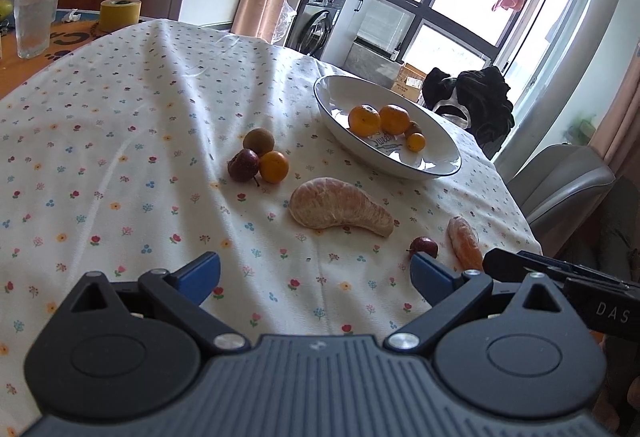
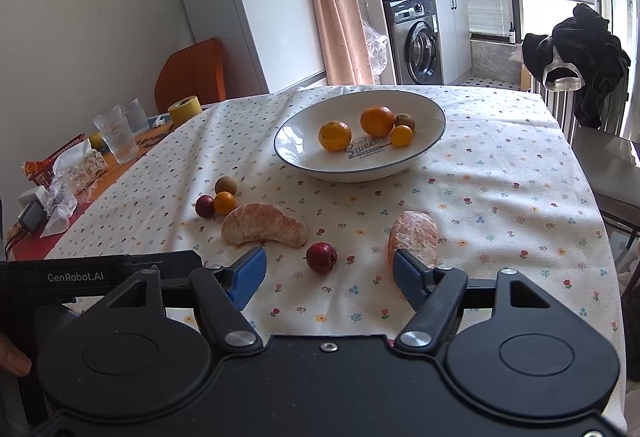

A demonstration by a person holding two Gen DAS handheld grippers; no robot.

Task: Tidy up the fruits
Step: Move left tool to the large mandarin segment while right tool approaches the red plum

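A white bowl (image 1: 436, 167) (image 2: 296, 153) on the flowered cloth holds two oranges (image 1: 364, 120) (image 2: 335, 135), a small yellow fruit (image 2: 401, 136) and a brown one (image 2: 405, 121). Loose on the cloth lie a big peeled citrus wedge (image 1: 340, 208) (image 2: 264, 224), a smaller peeled piece (image 1: 464, 241) (image 2: 413, 237), a dark red fruit (image 1: 423, 245) (image 2: 321, 257), and a cluster of a brown fruit (image 1: 259, 141), a red fruit (image 1: 243, 165) and a small orange (image 1: 274, 166) (image 2: 224, 203). My left gripper (image 1: 316, 275) is open with nothing in it. Open too, my right gripper (image 2: 328, 273) stands just short of the red fruit.
A glass (image 1: 34, 17) (image 2: 116, 139), a yellow tape roll (image 1: 120, 14) (image 2: 185, 109) and wrapped snacks (image 2: 80, 169) sit on the orange table part at the left. A chair with dark clothing (image 2: 580, 57) stands at the far right. The table edge runs along the right.
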